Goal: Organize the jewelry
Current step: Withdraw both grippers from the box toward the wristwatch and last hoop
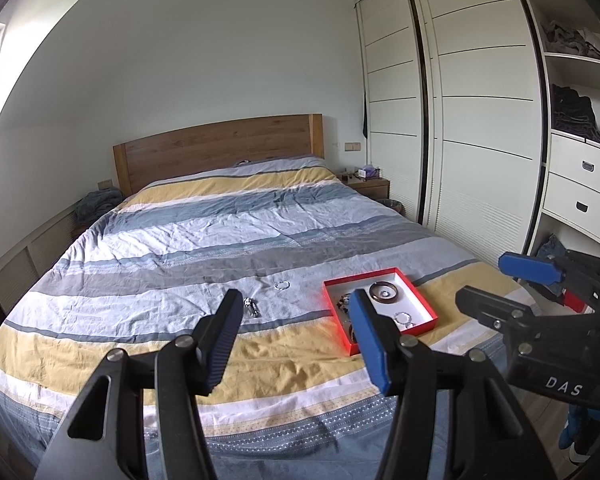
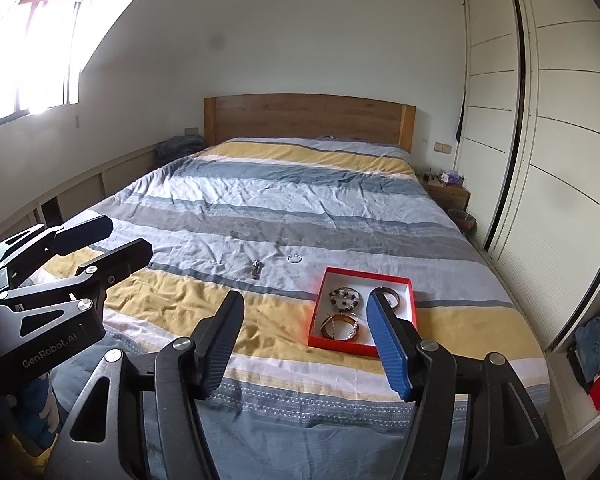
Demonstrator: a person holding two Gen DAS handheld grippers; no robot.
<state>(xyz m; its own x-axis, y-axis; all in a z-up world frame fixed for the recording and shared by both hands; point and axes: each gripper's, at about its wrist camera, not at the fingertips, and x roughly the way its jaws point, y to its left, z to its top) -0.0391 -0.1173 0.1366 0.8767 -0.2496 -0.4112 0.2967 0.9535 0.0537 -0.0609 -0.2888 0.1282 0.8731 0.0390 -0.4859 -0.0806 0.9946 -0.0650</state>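
Both grippers hang above the foot of the striped bed (image 2: 284,200), each with its jaws spread wide and nothing between them: the left gripper (image 1: 296,320) sits over the yellow band just left of the red box (image 2: 408,292), and the right gripper (image 2: 304,320) is lined up almost directly in front of that box. The box lies open on the duvet and already holds several pieces: a beaded bracelet (image 2: 345,297) at its far left, gold bangles (image 2: 340,327) at its near edge, and a dark bangle (image 2: 394,298) partly hidden behind the right gripper's blue finger. Two pieces lie loose on the cover beyond the box, well apart from it: a small silver ring-shaped piece (image 2: 294,258) and a darker clump (image 2: 256,269), possibly a pendant or earrings, though it is too small to tell. The sorting looks partly done, with this the approach before the next pick. Judging by position, the left gripper is nearer the loose items; it would need to reach forward, come down over one piece, and close gently, since thin metal lying on soft, wrinkled fabric may slip or sink under the finger pads.
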